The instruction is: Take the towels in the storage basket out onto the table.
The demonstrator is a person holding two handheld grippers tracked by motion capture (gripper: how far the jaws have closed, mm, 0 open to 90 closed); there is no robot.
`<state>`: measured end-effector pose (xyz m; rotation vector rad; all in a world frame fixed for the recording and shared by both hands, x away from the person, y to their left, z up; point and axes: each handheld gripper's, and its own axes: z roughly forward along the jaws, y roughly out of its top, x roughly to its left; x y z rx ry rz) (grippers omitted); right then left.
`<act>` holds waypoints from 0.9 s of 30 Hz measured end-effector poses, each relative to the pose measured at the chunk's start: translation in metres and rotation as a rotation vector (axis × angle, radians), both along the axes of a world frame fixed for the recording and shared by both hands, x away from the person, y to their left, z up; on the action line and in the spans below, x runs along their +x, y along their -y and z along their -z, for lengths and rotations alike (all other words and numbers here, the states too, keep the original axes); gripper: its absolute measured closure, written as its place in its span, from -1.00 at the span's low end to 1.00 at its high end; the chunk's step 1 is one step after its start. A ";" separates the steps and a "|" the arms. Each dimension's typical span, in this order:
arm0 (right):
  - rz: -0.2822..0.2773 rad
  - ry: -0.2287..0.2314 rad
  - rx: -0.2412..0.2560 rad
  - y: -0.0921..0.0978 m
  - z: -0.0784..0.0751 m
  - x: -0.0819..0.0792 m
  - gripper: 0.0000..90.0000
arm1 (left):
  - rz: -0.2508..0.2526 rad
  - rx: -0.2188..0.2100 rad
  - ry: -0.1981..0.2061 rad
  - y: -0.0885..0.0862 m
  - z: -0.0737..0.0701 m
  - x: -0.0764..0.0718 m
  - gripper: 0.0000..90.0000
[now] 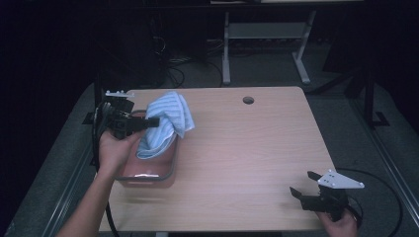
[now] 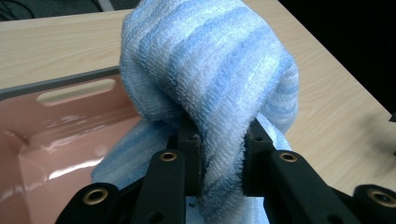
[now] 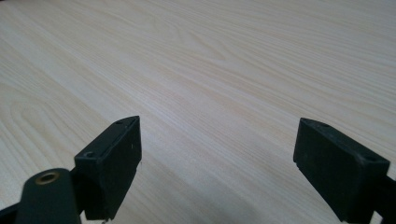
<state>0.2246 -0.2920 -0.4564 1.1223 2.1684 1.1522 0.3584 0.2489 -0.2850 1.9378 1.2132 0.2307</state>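
A blue-and-white striped towel [image 1: 165, 121] hangs bunched over the far right rim of a pink plastic basin [image 1: 148, 174] at the table's left. My left gripper [image 1: 154, 121] is shut on the towel, and the left gripper view shows a fold of the towel [image 2: 215, 79] pinched between the two black jaws above the basin's pink inside [image 2: 60, 135]. My right gripper [image 1: 304, 183] rests low at the table's front right corner, open, with bare wood between its fingers [image 3: 116, 163].
The wooden table [image 1: 247, 148] has a round cable hole [image 1: 248, 100] near its far edge. Beyond the table stand a desk frame's legs [image 1: 226, 54] and loose cables on the floor. A black cable [image 1: 385, 192] loops off the right side.
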 end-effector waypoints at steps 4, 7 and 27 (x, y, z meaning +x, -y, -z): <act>-0.002 0.000 0.000 0.000 0.000 0.000 -0.67 | 0.021 0.004 0.003 0.009 0.000 0.001 0.65; 0.000 0.002 0.002 0.000 0.000 0.000 -0.67 | 0.038 0.012 -0.005 0.015 0.002 0.002 0.65; -0.003 -0.007 0.011 0.001 0.002 0.002 -0.67 | 0.097 0.009 -0.011 0.048 0.004 0.010 0.65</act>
